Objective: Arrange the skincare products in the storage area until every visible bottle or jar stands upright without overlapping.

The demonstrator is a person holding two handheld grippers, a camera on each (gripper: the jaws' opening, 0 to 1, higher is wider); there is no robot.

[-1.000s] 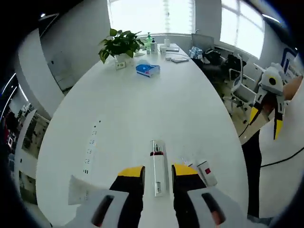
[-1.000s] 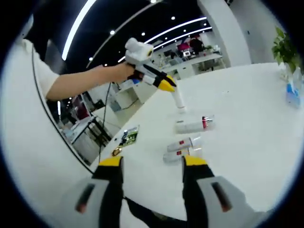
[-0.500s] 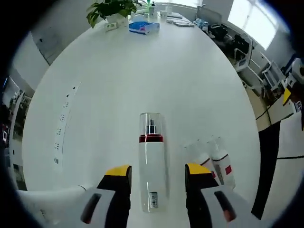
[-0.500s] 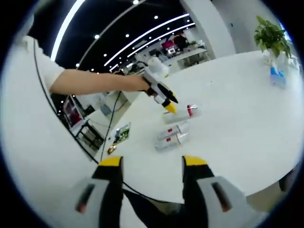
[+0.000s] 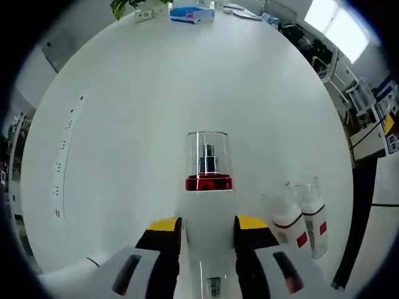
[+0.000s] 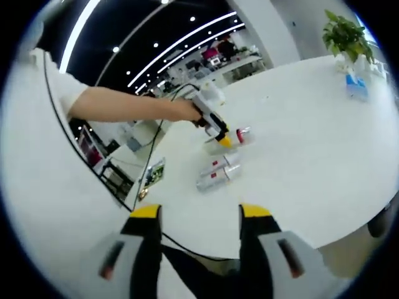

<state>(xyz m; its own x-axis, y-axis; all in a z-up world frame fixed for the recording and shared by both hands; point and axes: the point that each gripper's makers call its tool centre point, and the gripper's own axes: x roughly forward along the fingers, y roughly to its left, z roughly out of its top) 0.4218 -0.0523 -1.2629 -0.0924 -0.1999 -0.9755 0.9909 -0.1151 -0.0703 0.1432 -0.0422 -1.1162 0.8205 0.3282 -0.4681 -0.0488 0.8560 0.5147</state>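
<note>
A wide white oval table stands in a bright office. On it lies a white spray bottle with a red collar and clear cap, and the left gripper has its yellow-tipped jaws pressed on both sides of its body. Two small white bottles with red labels lie side by side just beside it. The right gripper hangs with jaws apart, holding nothing.

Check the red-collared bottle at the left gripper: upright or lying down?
Lying down. The red-collared bottle rests lengthwise on the white table, clear cap pointing away, its body between the left gripper fingers.
</note>
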